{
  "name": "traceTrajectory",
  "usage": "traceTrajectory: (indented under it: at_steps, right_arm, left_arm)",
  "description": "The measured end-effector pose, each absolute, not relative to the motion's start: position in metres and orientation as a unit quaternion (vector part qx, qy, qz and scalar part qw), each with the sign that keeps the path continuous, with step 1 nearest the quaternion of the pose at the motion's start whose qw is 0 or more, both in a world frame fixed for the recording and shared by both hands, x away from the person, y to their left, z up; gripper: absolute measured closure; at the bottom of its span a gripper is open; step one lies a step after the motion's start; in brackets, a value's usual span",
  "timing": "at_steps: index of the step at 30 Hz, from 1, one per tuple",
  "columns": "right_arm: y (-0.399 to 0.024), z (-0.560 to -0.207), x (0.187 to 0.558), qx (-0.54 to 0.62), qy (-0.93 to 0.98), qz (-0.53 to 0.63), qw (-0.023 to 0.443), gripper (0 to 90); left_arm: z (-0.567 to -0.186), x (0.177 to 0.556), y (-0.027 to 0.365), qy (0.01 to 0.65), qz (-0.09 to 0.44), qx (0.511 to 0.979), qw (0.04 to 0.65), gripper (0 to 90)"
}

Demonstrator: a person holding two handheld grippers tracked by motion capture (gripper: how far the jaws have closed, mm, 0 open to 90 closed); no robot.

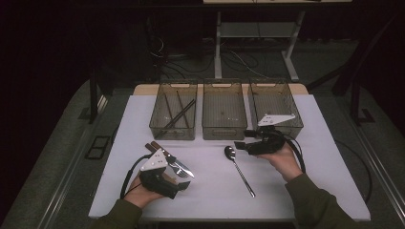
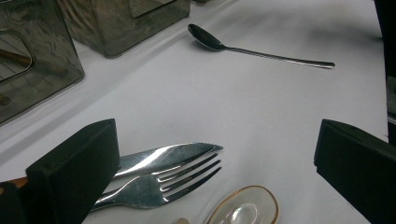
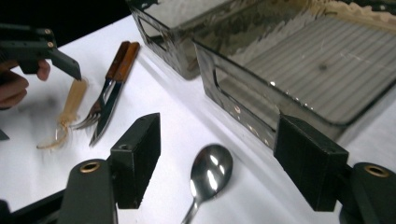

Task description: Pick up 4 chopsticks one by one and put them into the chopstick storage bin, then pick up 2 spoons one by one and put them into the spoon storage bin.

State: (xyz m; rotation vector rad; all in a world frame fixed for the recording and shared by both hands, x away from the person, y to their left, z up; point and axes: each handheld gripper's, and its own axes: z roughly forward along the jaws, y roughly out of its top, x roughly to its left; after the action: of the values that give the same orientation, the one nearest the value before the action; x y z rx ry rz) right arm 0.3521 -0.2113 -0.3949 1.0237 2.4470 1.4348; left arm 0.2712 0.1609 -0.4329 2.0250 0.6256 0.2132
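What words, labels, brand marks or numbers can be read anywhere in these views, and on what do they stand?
None: no readable text on the steel spoon, the wood-handled fork and knife, the three smoked clear plastic bins, the white table or the grippers.

1. The left gripper has a black body, a grey three-cornered plate on top and a black cable behind it.
2. The right gripper looks the same; its fingers are thick black blocks, with brass-coloured rings below.
3. Both sleeves are olive green.
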Motion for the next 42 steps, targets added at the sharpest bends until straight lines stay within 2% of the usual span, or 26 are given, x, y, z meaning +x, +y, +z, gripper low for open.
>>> traceTrajectory:
  at_steps: [11,14,21,28,35,42]
  right_arm:
    - [-0.223,-0.406,0.339,0.346,0.814,0.463,0.059,33.7]
    - [-0.223,-0.409,0.335,0.343,0.820,0.456,0.050,40.3]
    - [-0.217,-0.417,0.319,0.324,0.839,0.436,0.038,63.7]
    - [-0.204,-0.425,0.311,0.307,0.857,0.412,0.026,81.9]
    - [-0.191,-0.434,0.307,0.296,0.877,0.377,0.025,89.3]
    - [-0.184,-0.439,0.305,0.292,0.883,0.367,0.022,89.8]
  left_arm:
    - [-0.433,0.271,0.161,0.257,0.088,0.832,0.484,0.0]
    - [-0.433,0.271,0.161,0.257,0.088,0.832,0.483,0.0]
    - [-0.433,0.271,0.161,0.257,0.090,0.833,0.482,0.0]
    - [-0.433,0.270,0.161,0.257,0.090,0.834,0.480,0.0]
    - [-0.433,0.271,0.160,0.257,0.089,0.835,0.479,0.0]
    - [-0.433,0.271,0.160,0.257,0.090,0.835,0.478,0.0]
